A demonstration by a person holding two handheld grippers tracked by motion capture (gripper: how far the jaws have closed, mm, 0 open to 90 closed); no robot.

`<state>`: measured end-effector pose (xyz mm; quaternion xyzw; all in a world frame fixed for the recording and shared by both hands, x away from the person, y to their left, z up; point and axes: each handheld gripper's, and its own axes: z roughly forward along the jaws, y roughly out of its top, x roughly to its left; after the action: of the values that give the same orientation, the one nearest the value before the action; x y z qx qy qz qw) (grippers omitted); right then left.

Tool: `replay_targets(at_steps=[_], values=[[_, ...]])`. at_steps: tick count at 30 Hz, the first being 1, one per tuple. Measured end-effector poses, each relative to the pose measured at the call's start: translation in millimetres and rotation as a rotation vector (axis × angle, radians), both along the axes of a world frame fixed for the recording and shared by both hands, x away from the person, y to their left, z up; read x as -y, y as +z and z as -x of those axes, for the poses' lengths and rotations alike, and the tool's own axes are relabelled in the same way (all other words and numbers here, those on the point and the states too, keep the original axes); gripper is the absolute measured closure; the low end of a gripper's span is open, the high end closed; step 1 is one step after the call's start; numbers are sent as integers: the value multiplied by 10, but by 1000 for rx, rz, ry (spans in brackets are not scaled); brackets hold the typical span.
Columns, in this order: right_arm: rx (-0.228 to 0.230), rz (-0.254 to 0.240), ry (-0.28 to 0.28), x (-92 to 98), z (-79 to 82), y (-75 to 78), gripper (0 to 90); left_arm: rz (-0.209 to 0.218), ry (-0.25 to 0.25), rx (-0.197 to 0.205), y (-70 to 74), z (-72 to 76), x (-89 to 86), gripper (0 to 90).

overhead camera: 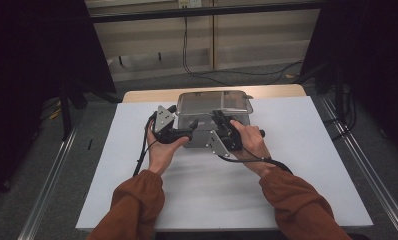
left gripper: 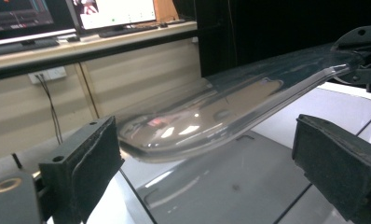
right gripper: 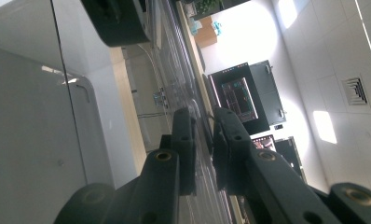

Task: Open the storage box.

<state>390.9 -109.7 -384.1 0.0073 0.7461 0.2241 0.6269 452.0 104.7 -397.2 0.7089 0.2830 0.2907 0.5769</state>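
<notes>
A grey metal box (overhead camera: 203, 137) sits at the far middle of the white table (overhead camera: 297, 165), and its clear plastic lid (overhead camera: 214, 102) is raised above it. My right gripper (overhead camera: 219, 118) is shut on the lid's near edge. In the right gripper view the jaws of my right gripper (right gripper: 204, 144) pinch the thin clear lid (right gripper: 174, 56) edge-on, beside the box's grey top (right gripper: 30, 116). My left gripper (overhead camera: 191, 129) is at the box's left front. In the left gripper view it (left gripper: 207, 163) stands open, with the tilted lid (left gripper: 211, 112) ahead of the pads (left gripper: 88, 163) and untouched.
The table's wooden far edge (overhead camera: 152, 95) lies just behind the box. Cables trail from both grippers across the near tabletop. Dark stands (overhead camera: 67, 100) flank the table, and metal rails (overhead camera: 372, 185) run along the floor on both sides. Monitors (left gripper: 113, 11) stand on a far bench.
</notes>
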Motion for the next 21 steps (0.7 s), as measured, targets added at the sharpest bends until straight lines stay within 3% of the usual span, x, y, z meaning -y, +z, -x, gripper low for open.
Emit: replay_targets(at_steps=[2, 4, 12, 21], values=[[0, 3, 0, -3, 0, -3, 797, 23, 5, -1, 3, -14, -15, 108], [4, 6, -4, -13, 18, -19, 800, -18, 10, 35, 26, -10, -32, 153], [-5, -8, -4, -15, 4, -32, 766, -40, 6, 39, 17, -6, -35, 188], [-51, -100, -4, 81, -8, -37, 639, -47, 13, 41, -4, -10, -16, 188]])
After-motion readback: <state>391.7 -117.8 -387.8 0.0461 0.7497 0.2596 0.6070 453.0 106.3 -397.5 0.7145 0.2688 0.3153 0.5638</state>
